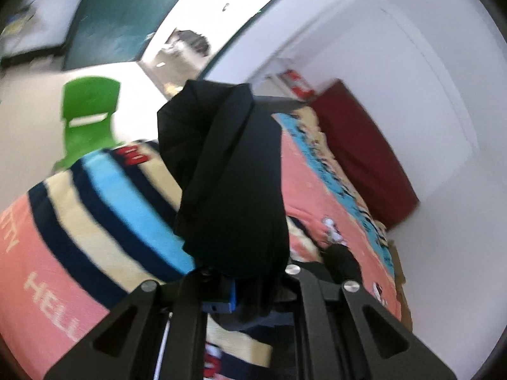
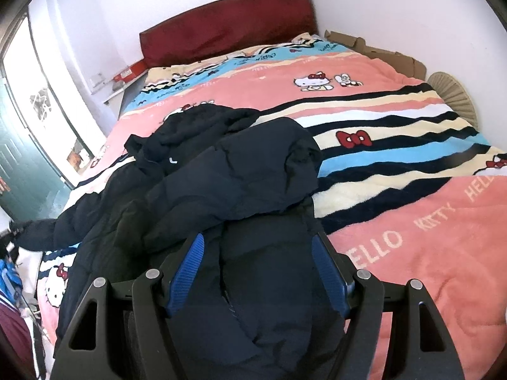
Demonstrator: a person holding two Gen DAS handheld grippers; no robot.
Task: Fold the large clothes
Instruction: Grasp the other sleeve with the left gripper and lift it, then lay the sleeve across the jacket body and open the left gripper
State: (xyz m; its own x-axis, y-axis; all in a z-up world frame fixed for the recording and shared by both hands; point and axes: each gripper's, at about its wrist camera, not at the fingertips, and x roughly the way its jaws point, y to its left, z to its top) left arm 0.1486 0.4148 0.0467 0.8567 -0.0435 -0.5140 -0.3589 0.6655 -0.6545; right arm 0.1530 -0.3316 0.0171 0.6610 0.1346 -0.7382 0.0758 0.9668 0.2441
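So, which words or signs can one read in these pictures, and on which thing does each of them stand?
"HELLO" – on the pink band of the blanket, right wrist view.
"KITTY" – same band, beside it.
"HELL", cut off – same band, at the picture's edge.
"HELL", partly hidden – on the blanket, left wrist view.
Small writing on the blue band near the headboard: too small to read.
White mark on the dark jacket: not readable.

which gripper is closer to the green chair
Left. The left gripper, shut on a bunch of the dark jacket, has the green chair just beyond; the right wrist view shows no chair.
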